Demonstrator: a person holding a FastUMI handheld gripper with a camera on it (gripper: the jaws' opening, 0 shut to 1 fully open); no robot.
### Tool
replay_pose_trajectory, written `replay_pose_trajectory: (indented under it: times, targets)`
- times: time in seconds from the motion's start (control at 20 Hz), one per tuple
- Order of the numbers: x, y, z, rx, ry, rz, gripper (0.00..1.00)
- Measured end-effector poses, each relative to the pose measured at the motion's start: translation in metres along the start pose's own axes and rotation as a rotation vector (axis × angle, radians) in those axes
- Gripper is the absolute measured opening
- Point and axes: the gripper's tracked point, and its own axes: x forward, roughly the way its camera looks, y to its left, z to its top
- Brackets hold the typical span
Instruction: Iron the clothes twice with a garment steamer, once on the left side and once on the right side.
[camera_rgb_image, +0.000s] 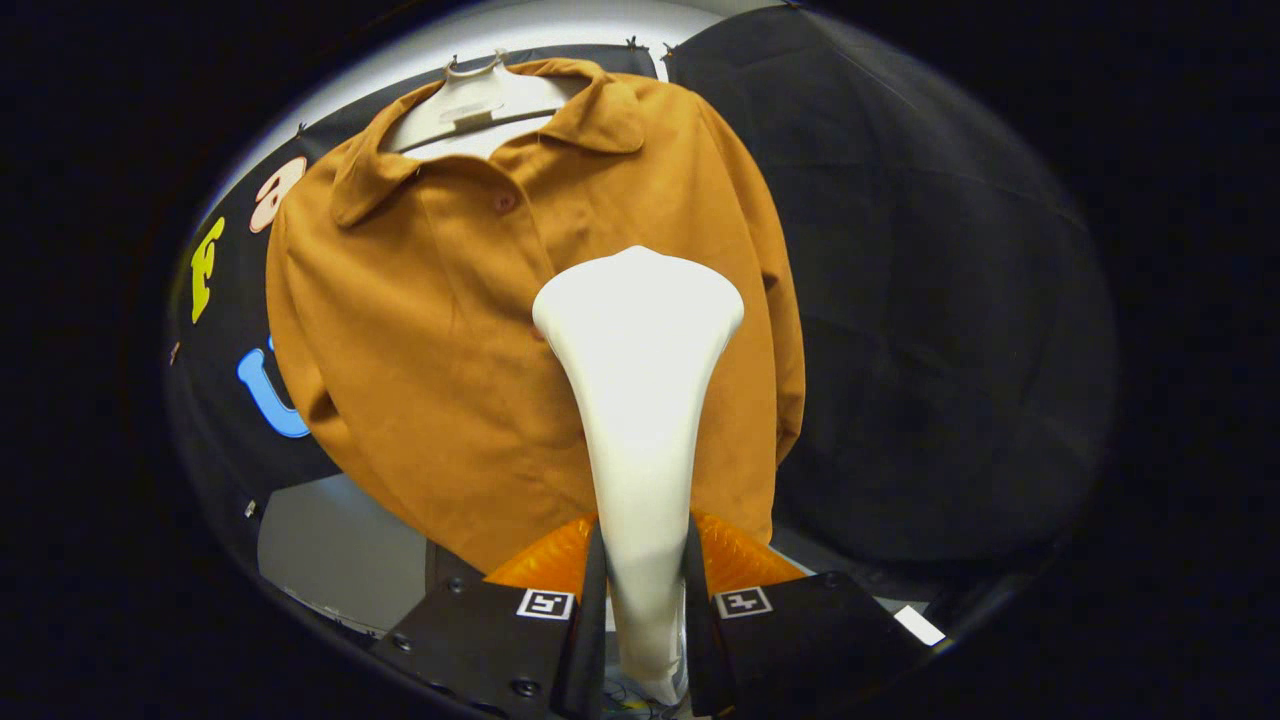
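Observation:
A brown collared shirt (430, 330) hangs buttoned on a white hanger (470, 105) against the booth wall. My gripper (645, 560) is shut on the handle of a white garment steamer (640, 400), both fingers pressing its narrow neck. The steamer's wide head (640, 300) points up and away from me, over the shirt's middle, just right of the button placket and at chest height. Whether the head touches the cloth cannot be told. The shirt's lower right part is hidden behind the steamer.
A grey surface (340, 550) lies below the shirt's left hem. Black cloth (930, 300) covers the wall to the right of the shirt.

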Motion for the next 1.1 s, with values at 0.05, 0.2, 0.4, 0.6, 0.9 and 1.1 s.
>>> replay_pose_trajectory:
  times: [0.05,0.2,0.4,0.6,0.9,1.1]
  targets:
    - [-0.002,-0.002,0.013,-0.001,-0.026,-0.003,0.36]
    - [-0.003,-0.009,0.038,0.005,-0.078,0.002,0.36]
    - [0.006,-0.010,0.057,0.018,-0.112,0.022,0.36]
    - [0.024,-0.011,0.055,0.016,-0.092,0.033,0.36]
    - [0.041,-0.017,0.021,0.013,-0.011,0.018,0.36]
    - [0.051,-0.027,-0.011,0.017,0.064,-0.011,0.36]
